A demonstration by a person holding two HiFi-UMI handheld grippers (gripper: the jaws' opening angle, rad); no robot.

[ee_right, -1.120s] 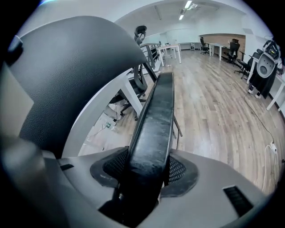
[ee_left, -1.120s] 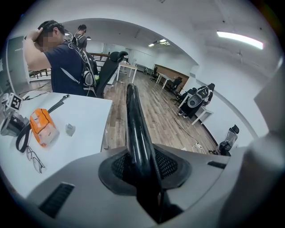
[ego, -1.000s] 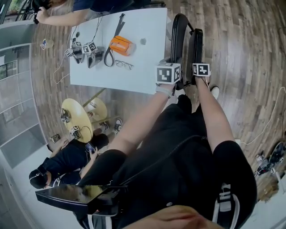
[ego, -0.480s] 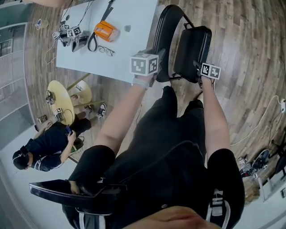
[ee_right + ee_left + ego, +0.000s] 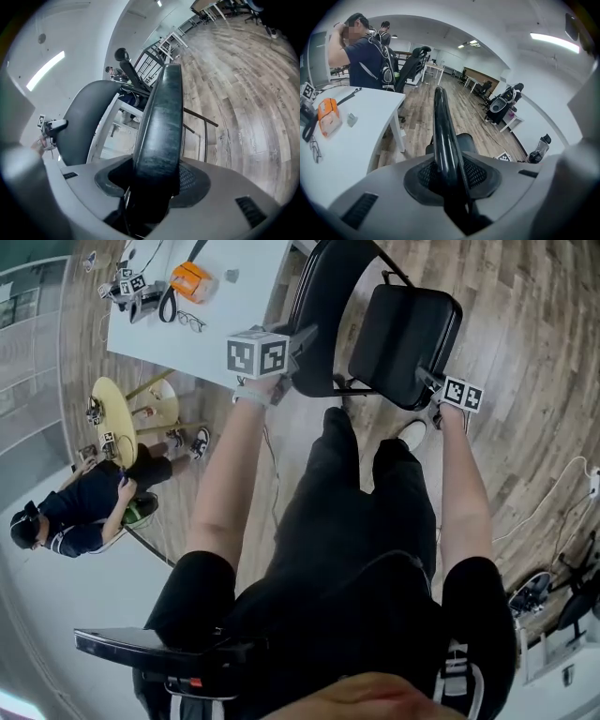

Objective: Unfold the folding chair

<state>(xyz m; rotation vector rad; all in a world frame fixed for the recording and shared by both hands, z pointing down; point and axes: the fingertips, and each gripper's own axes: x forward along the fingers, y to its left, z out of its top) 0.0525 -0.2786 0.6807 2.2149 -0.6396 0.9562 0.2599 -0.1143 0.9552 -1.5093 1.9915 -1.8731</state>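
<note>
The black folding chair stands partly opened on the wood floor in front of me. Its backrest is on the left and its padded seat is swung out to the right. My left gripper is shut on the backrest's thin edge, which runs straight up from between the jaws. My right gripper is shut on the seat's thick front edge. In the right gripper view the backrest shows at the left, with the chair's thin metal frame behind the seat.
A white table stands just left of the chair, bearing an orange box, glasses and spare grippers. A person stands by it. Another person sits near a yellow round stool. A cable lies at right.
The seat has swung out and away from the backrest, carried rightward and down by my right gripper. My left gripper has shifted left with the backrest. Both grips are unchanged.
</note>
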